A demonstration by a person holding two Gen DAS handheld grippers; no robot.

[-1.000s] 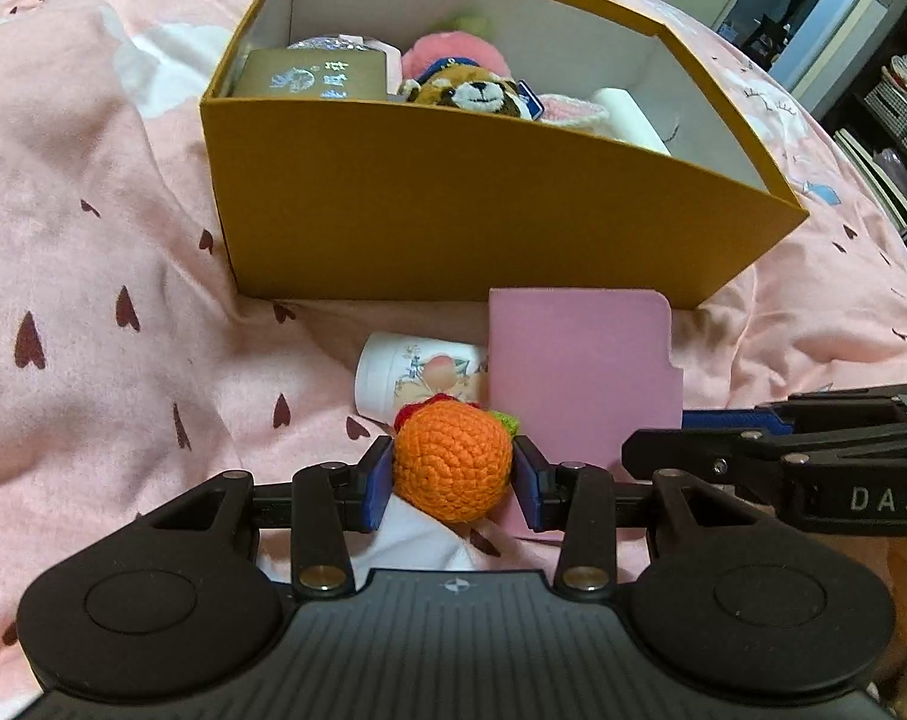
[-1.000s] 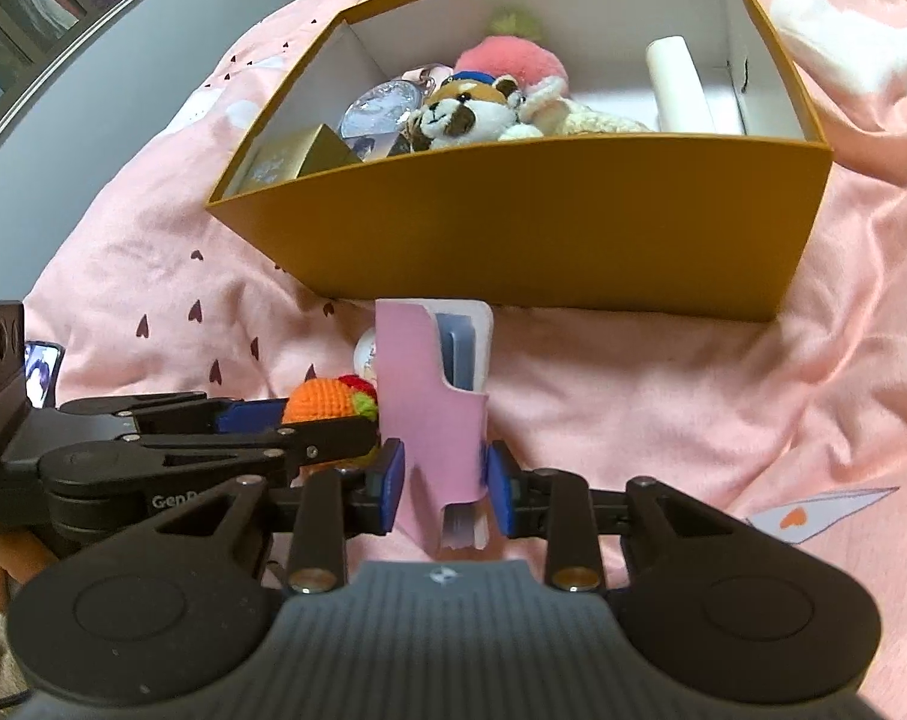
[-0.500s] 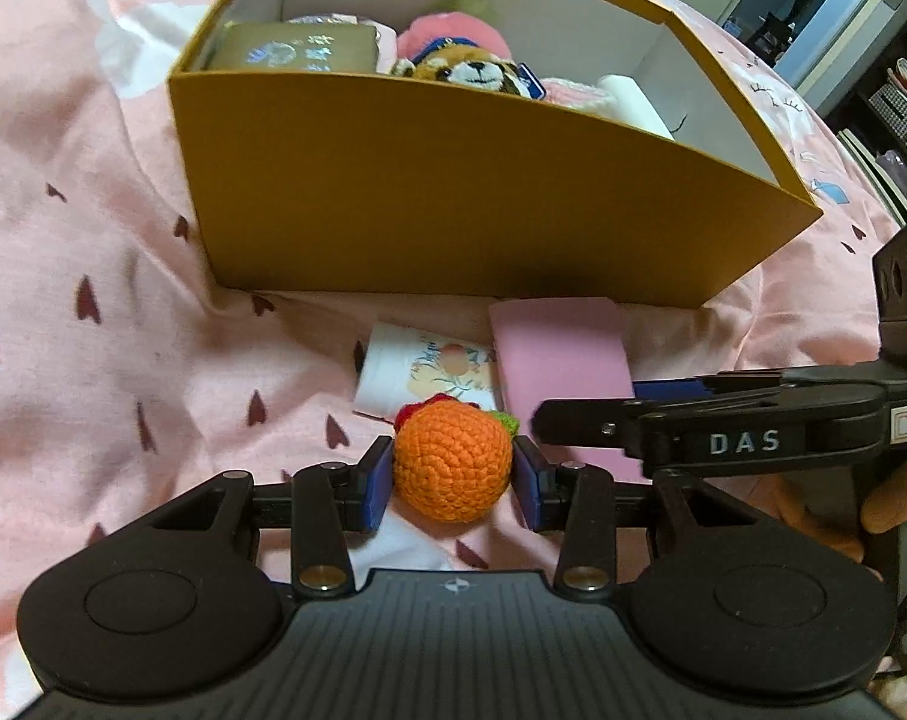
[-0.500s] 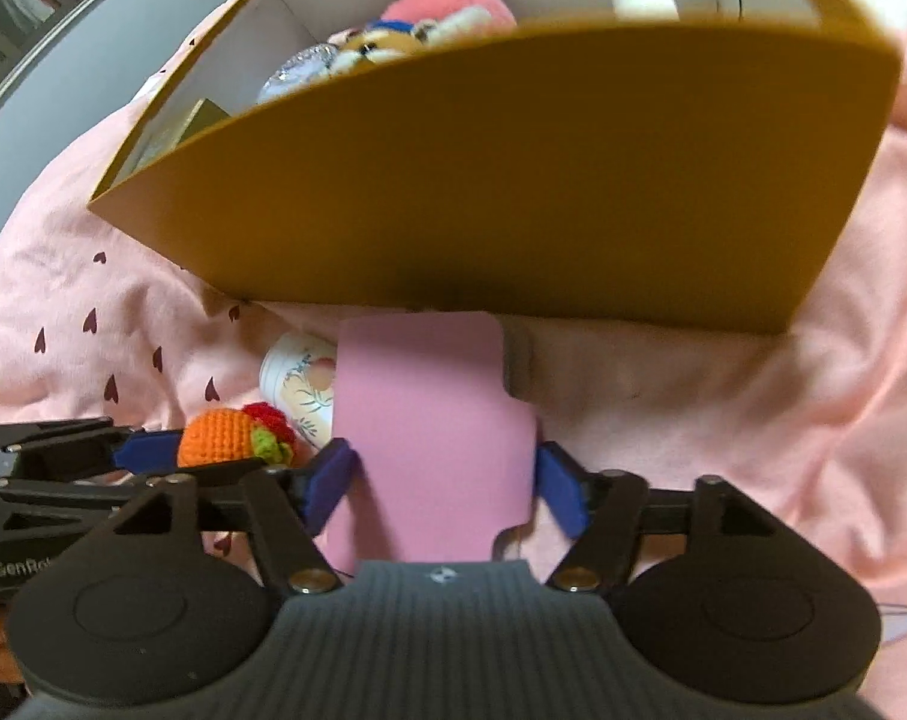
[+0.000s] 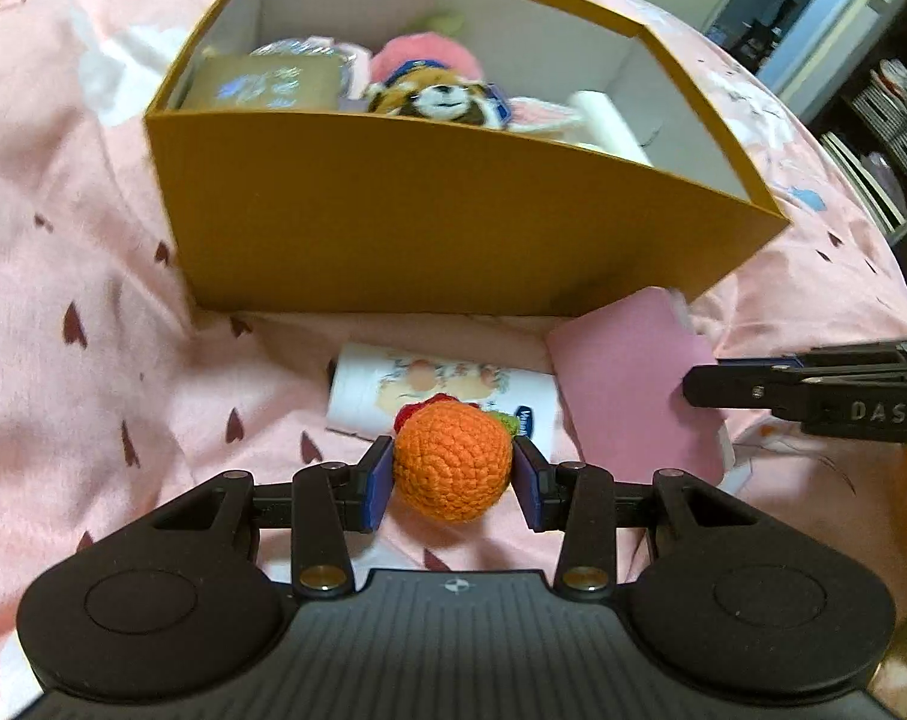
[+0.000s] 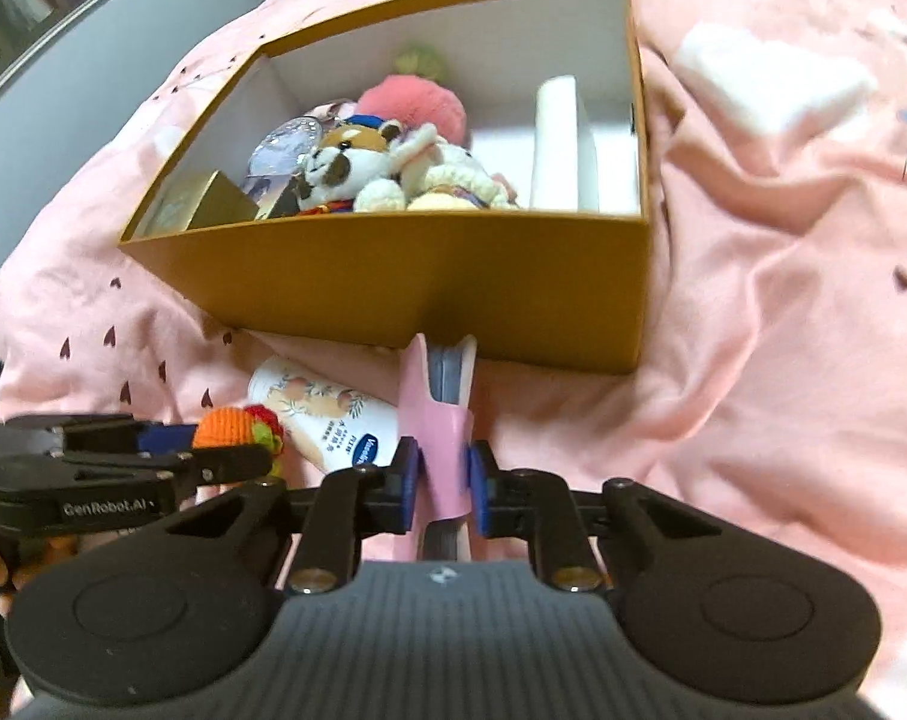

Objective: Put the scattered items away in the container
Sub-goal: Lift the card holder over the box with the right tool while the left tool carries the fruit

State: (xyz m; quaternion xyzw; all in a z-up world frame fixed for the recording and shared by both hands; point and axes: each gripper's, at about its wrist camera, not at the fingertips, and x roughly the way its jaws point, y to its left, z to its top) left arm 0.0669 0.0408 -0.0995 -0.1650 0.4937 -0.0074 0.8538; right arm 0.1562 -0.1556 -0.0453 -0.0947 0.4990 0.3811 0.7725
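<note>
My left gripper [image 5: 452,483] is shut on an orange crocheted ball [image 5: 452,462], held just above the pink bedspread in front of the mustard box [image 5: 429,228]. The ball also shows in the right wrist view [image 6: 228,429]. My right gripper [image 6: 441,483] is shut on a pink card sleeve [image 6: 438,420], held edge-on near the box's front wall [image 6: 429,276]; the sleeve also shows in the left wrist view [image 5: 633,384]. A white lotion tube [image 5: 441,390] lies on the bedspread between the grippers and the box, also in the right wrist view [image 6: 327,414].
The box holds a red panda plush [image 6: 345,165], a pink fluffy ball [image 6: 414,108], a white tube [image 6: 558,138], a gold packet [image 5: 267,81] and other soft toys. The pink heart-print bedspread [image 5: 81,312] lies rumpled around it. Shelving [image 5: 891,108] stands at the far right.
My right gripper has shut on the pink sleeve and lifted it, turning it edge-on. Both views have risen, so the box's inside shows more. The left gripper keeps the ball.
</note>
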